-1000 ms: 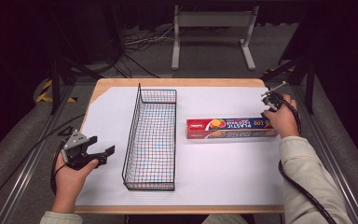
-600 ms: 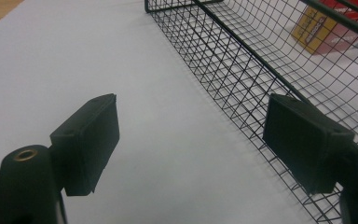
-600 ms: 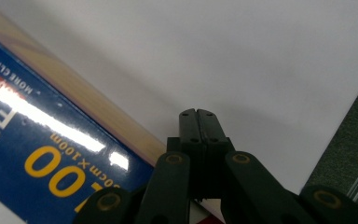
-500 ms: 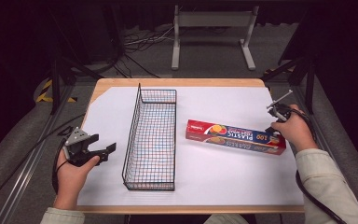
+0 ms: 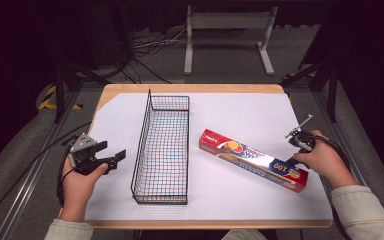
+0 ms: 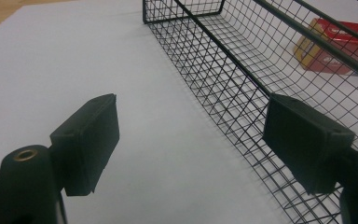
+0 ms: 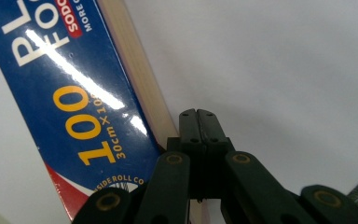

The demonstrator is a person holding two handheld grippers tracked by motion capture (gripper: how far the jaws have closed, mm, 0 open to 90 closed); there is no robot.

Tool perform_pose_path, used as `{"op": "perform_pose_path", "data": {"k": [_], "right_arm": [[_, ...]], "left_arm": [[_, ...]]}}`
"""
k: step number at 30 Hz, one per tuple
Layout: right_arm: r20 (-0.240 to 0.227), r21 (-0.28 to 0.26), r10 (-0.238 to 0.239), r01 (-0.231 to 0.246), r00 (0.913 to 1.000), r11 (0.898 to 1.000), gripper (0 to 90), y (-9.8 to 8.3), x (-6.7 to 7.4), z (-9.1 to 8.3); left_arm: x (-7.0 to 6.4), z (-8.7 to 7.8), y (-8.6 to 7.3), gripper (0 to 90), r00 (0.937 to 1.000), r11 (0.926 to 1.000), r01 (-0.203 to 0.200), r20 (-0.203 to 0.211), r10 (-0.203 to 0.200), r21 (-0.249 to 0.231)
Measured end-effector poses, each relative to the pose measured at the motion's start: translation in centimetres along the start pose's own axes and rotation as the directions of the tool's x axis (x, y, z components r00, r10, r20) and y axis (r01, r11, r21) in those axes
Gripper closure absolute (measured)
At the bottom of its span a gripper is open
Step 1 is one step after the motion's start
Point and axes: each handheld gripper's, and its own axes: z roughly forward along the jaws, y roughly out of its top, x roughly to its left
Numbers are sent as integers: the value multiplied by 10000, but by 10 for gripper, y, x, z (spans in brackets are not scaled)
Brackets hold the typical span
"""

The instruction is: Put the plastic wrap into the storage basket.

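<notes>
Table [image 5: 130,92], one: wooden top, covered by one white sheet [image 5: 250,120] that leaves a strip of wood bare along the far and left edges.

Wire basket [image 5: 162,142], one: black mesh, long and narrow, standing upright left of centre on the sheet, its length running from the near edge toward the far edge. Empty inside. Seen also in the left gripper view [image 6: 242,79].

Plastic food wrap box [image 5: 252,160], one: long carton, red and blue with white and yellow print, "100" legible. Lies flat on the sheet to the right of the basket, apart from it, set at a slant with its near end toward the right. Close in the right gripper view [image 7: 70,98]; behind the mesh in the left gripper view [image 6: 340,44].

Grippers, two, each in one hand.
- Left gripper [image 5: 111,157]: held just left of the basket, jaws spread wide with nothing between them; pads [image 6: 91,140] over bare sheet.
- Right gripper [image 5: 300,142]: at the right end of the box, jaws pressed together and empty, tips just beside the box's long pale edge [image 7: 198,126].
</notes>
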Motion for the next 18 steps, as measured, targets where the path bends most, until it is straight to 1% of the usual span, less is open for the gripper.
{"op": "perform_pose_path", "data": {"k": [2, 4, 5, 6, 7, 8, 9, 10, 11, 12, 13, 15, 16, 17, 18], "right_arm": [[-74, -184, 183, -185, 9998, 9997, 900, -1, -2, 0], [192, -642, 228, -215, 9996, 9977, 900, 1, -4, -4], [311, -1059, 387, -352, 9988, 9938, 900, 2, -3, -8], [311, -1059, 387, -352, 9988, 9938, 900, 2, -3, -8], [323, -1388, 474, -425, 9984, 9894, 900, 4, -2, -11], [181, -1941, 402, -359, 9990, 9803, 900, 8, 3, -17], [32, -2397, 144, -132, 9999, 9707, 900, 14, 10, -21], [-61, -2705, -33, 15, 10000, 9627, 900, 18, 17, -24], [-84, -2897, -283, 246, 9996, 9568, 900, 24, 24, -26], [-83, -3089, -587, 533, 9982, 9496, 900, 30, 32, -28], [-66, -3217, -851, 784, 9964, 9436, 900, 36, 41, -29], [-8, -3468, -1399, 1310, 9902, 9288, 900, 52, 63, -29], [-8, -3468, -1399, 1310, 9902, 9288, 900, 52, 63, -29], [-35, -3473, -1480, 1376, 9890, 9276, 900, 56, 70, -28], [-89, -3470, -1919, 1770, 9814, 9210, 900, 68, 84, -23]], "left_arm": [[0, 0, 0, 188, 10000, 10000, -48, 31, 48, -20], [0, -1, 1, 188, 9999, 10000, -94, 45, 94, -5], [0, -1, 1, 187, 9999, 9999, -99, 31, 99, -26], [0, -1, 1, 187, 9999, 9999, -99, 31, 99, -26], [0, -2, 0, 187, 9999, 9999, -155, 22, 155, 26], [0, -2, 0, 186, 10000, 10000, -86, 15, 86, 23], [0, -2, 0, 185, 10000, 10000, -82, -6, 82, 17], [0, -3, -1, 184, 10000, 10000, -86, -40, 86, 5], [1, -3, -1, 183, 9999, 9999, -130, -91, 130, 8], [1, -4, -2, 182, 10000, 10000, -53, -84, 53, -25], [1, -5, -2, 182, 9999, 10000, -62, -87, 62, 10], [1, -7, -3, 180, 9999, 10000, -94, -144, 94, -22], [1, -7, -3, 180, 9999, 10000, -94, -144, 94, -22], [1, -8, -4, 180, 9999, 10000, -28, -147, 27, -48], [2, -10, -4, 179, 9998, 9999, -108, -181, 107, -36]]}}
